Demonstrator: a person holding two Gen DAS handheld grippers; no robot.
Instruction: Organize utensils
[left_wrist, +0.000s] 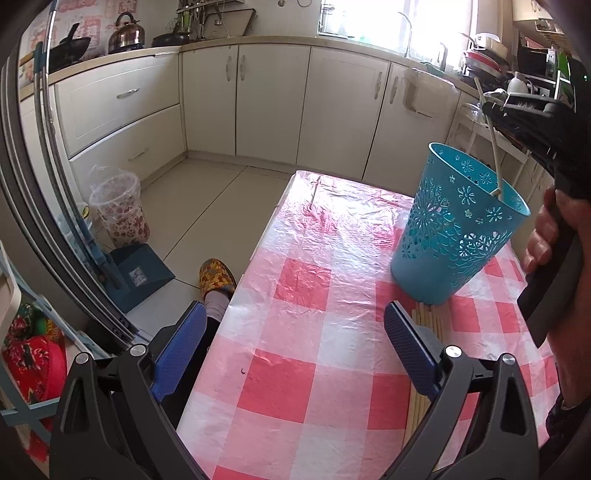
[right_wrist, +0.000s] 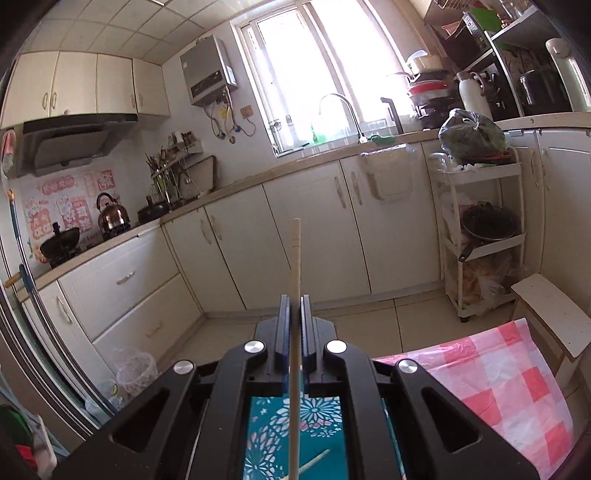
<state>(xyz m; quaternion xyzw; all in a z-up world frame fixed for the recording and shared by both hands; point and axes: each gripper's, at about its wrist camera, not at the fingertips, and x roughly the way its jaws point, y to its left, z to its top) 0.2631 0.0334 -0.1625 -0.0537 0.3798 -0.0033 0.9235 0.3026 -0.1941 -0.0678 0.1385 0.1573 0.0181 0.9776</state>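
Left wrist view: right hand-held gripper at 2 o'clock, clamped on a chopstick w/ its lower end inside the blue bin. Step: dropping it in; next, I'd judge, release. More chopsticks lie on bench at bin's 6 o'clock. Left hand-held gripper apart, empty. Right wrist view alone shows a second stick in the bin.
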